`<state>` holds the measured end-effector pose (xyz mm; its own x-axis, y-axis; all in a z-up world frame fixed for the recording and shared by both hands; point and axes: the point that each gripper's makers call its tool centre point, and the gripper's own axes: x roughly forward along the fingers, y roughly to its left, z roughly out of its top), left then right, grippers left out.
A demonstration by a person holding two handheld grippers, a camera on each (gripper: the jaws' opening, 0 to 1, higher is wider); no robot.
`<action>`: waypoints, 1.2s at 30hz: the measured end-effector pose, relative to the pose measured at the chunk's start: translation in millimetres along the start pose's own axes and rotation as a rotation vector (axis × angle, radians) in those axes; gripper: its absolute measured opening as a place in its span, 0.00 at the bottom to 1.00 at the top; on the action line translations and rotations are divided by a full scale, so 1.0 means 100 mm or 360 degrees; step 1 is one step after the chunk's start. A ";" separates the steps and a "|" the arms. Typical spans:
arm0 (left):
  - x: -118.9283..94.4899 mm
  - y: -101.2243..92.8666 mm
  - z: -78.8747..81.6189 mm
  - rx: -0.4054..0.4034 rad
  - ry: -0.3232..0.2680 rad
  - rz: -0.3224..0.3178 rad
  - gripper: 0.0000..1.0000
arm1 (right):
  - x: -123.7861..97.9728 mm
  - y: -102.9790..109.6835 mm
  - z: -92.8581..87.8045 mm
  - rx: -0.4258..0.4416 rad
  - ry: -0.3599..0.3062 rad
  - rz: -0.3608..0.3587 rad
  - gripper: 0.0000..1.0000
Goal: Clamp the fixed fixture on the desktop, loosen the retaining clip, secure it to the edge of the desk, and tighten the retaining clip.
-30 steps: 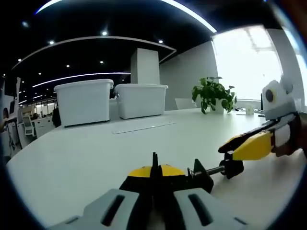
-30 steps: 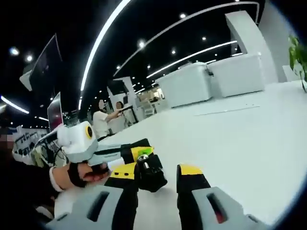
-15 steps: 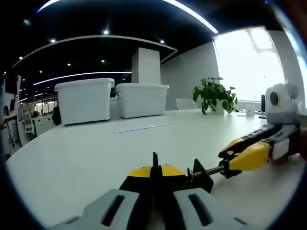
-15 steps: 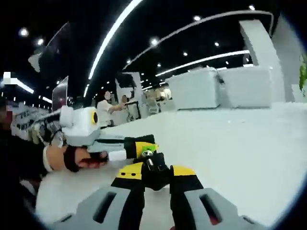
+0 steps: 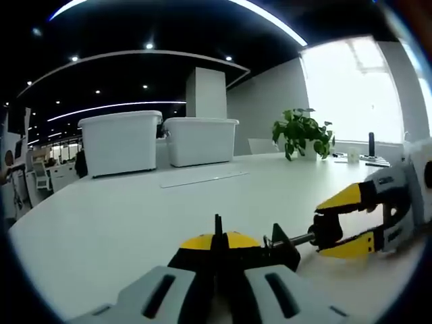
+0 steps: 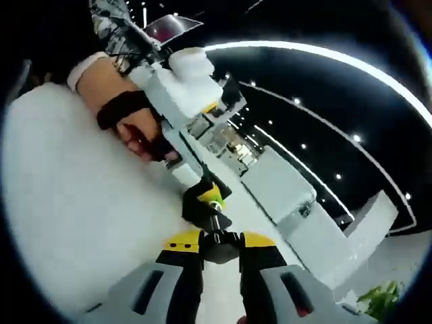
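Across the white desk (image 5: 121, 223) that spreads out ahead of my left gripper, two white storage bins (image 5: 158, 140) stand side by side at the far end, with a potted plant (image 5: 302, 133) off to their right near the bright window. Nearer to me, the black clamp fixture (image 5: 273, 248) lies low on the desktop, its long axis running crosswise in the left gripper view: the body sits between my left jaws and the threaded screw points out to the right, ending in a dark knob (image 5: 329, 230). My left gripper (image 5: 217, 260) is closed down tight on the fixture's body, its yellow-tipped jaws meeting with only a thin seam between them. My right gripper (image 5: 345, 226) comes in from the right of that view, its yellow jaws parted above and below the knob, one over it and one under it. In the right gripper view, rolled well over, the same knob (image 6: 217, 237) sits between the tips of my right gripper (image 6: 217, 241), whose jaws stand narrowly apart and close around it; I cannot tell whether they press on it. Beyond it the screw leads straight away to my left gripper (image 6: 202, 196) and my left hand (image 6: 138, 128) holding it.
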<state>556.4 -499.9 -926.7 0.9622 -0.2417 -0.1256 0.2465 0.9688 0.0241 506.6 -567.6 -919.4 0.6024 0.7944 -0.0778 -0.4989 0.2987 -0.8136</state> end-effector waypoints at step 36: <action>0.00 0.00 0.00 0.0033 -0.0003 -0.0008 0.04 | 0.07 -0.13 -0.28 0.2161 0.0087 0.0267 0.18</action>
<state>556.4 -499.8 -926.3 0.9612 -0.2465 -0.1241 0.2535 0.9663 0.0440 534.5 -580.2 -925.5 0.4824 0.8599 -0.1668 -0.7617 0.5058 0.4049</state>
